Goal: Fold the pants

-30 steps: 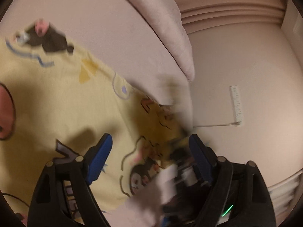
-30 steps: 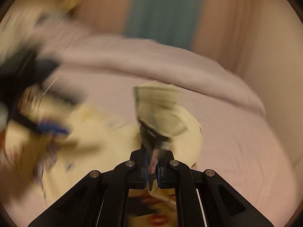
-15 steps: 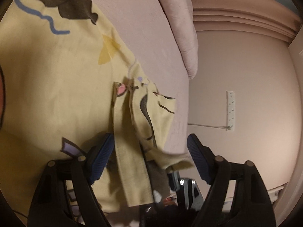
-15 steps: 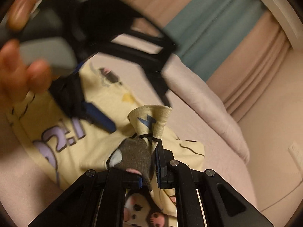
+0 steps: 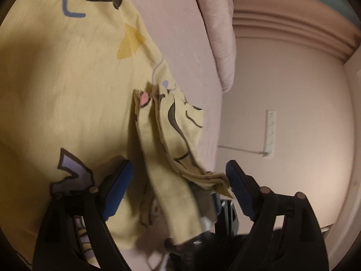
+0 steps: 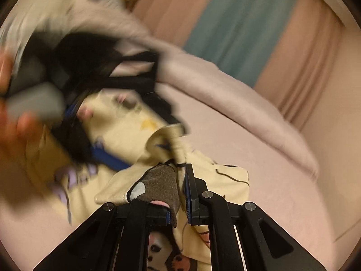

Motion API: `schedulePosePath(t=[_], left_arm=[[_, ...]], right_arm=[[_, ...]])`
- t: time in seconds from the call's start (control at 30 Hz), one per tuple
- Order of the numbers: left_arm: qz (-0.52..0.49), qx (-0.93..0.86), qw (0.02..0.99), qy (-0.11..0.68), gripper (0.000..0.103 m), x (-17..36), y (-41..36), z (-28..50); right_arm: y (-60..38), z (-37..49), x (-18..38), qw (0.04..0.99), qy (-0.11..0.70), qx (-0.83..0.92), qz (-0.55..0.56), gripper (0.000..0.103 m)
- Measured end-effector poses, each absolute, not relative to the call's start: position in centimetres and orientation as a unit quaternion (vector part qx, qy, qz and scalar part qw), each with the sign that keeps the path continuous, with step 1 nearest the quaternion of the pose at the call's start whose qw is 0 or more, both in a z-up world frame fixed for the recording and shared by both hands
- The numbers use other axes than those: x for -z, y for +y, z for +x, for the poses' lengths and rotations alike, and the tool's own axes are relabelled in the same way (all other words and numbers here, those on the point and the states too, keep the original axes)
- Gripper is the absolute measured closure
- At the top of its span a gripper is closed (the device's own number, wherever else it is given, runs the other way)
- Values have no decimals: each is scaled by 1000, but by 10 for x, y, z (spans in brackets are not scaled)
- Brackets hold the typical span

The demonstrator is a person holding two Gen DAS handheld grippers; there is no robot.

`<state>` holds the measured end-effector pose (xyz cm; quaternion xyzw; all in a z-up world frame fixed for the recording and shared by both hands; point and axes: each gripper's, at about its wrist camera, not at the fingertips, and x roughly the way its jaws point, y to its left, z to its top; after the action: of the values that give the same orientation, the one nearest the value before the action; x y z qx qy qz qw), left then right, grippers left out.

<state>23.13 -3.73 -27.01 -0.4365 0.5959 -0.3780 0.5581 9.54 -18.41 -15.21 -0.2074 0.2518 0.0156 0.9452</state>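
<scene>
A pink bed sheet (image 5: 180, 22) is covering the surface, under dim warm light. The right gripper (image 6: 178, 203) is pinching a bunched fold of the yellow cartoon-print pants (image 6: 158, 180), its jaws nearly together on the cloth. The left gripper (image 5: 178, 187) is spreading its blue-padded jaws wider; the raised fold of the pants (image 5: 167, 149) is hanging between them, neither pad pressing it. The rest of the pants is lying flat on the sheet. A pink duvet (image 6: 225, 94) is lying bunched along the far side. Beyond it, pink and teal curtains (image 6: 248, 27) are hanging, and a white power strip (image 5: 270, 133) is lying on the floor beside the bed.
</scene>
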Motion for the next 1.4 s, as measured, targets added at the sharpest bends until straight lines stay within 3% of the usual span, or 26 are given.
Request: schedulePosePath(t=[0.2, 0.4, 0.5, 0.63, 1.0, 1.23, 1.3, 1.33, 1.4], left_arm=[[-488, 383, 526, 581, 13, 270, -39, 231], [-487, 381, 528, 582, 16, 267, -45, 233], [-483, 379, 540, 575, 41, 265, -40, 235], [-455, 381, 560, 579, 96, 260, -39, 235], [-382, 367, 649, 546, 98, 210, -7, 236], [-354, 309, 671, 574, 96, 220, 15, 237], [-359, 296, 658, 592, 77, 238, 16, 237], [-352, 287, 658, 600, 62, 247, 15, 237], [-325, 271, 670, 610, 60, 254, 17, 235]], right_arm=[[-209, 113, 128, 952, 271, -54, -132, 95], [-185, 85, 151, 940, 268, -61, -200, 95], [-163, 73, 166, 921, 246, -37, -299, 95], [-135, 65, 182, 895, 223, -27, -387, 95], [-106, 60, 167, 902, 214, -21, -375, 95], [-81, 50, 174, 902, 228, -60, -362, 95], [-78, 51, 186, 891, 262, -66, -364, 95], [-79, 54, 192, 887, 279, -68, -362, 95], [-88, 53, 200, 882, 314, -78, -342, 95]])
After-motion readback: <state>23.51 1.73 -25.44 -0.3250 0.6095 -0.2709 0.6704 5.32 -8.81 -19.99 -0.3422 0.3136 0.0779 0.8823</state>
